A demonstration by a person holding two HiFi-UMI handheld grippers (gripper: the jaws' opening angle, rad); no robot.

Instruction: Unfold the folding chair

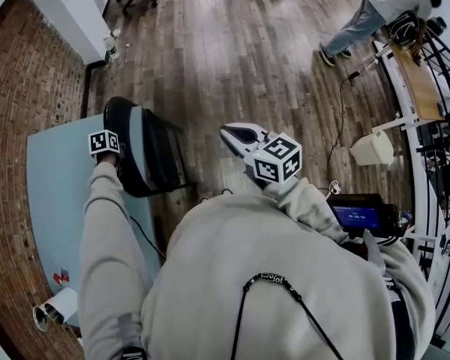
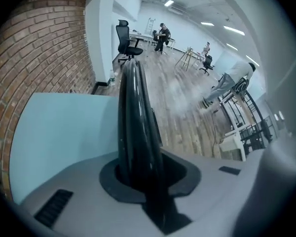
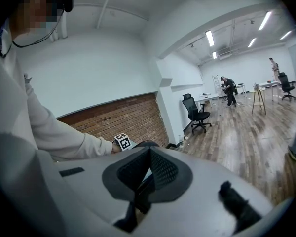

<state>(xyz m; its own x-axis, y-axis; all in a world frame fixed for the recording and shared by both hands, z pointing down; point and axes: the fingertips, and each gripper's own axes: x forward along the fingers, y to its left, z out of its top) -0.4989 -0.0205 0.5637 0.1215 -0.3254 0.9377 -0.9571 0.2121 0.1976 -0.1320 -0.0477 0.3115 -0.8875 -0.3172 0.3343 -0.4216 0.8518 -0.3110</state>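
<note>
Left gripper takes the folded chair by its top edge

At the far left stands the brick wall, with a pale blue board just beside it. These close off that side. The left gripper points steeply down and is clamped on the dark upper rim of the folding chair, which runs straight between its jaws. The chair stands folded flat and upright at the board's right edge, so the unfolding itself looks not yet begun; this is the grasping step. The right gripper hangs clear of the chair, its jaws pressed together on nothing.

The next move likely calls for steadying the rim with the left gripper. The right gripper would first have to part its jaws to catch the seat or front frame, then swing it away from the back.

The room to swing is to the right and ahead, where the wood floor is bare. Further right a white box and a desk stand well apart from the chair
</note>
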